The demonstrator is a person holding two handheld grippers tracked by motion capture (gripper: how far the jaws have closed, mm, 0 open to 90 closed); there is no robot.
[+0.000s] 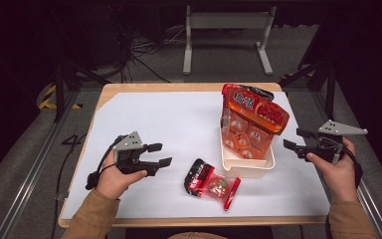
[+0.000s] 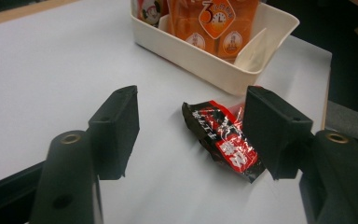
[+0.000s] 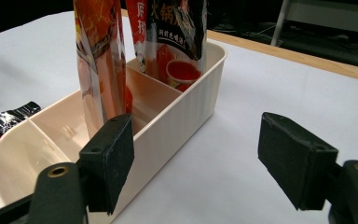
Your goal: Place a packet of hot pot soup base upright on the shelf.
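Note:
A black-and-red snack packet (image 1: 211, 182) lies flat on the white table, just in front of a cream divided bin (image 1: 248, 167). Orange snack bags (image 1: 251, 117) stand upright in the bin's far compartments. My left gripper (image 1: 165, 154) hovers left of the packet, open with nothing in its grip. In the left gripper view the packet (image 2: 223, 137) lies ahead, close to the right-hand jaw of my left gripper (image 2: 191, 121). My right gripper (image 1: 292, 138) is open beside the bin's right wall. In the right gripper view the bin (image 3: 177, 116) stands in front of the left-hand jaw.
The white sheet (image 1: 154, 114) covers a wooden table, bare at the left and back. The bin's near compartment (image 3: 37, 140) holds nothing. Beyond the table's far edge stands a grey metal frame (image 1: 226, 30) on the floor with cables around it.

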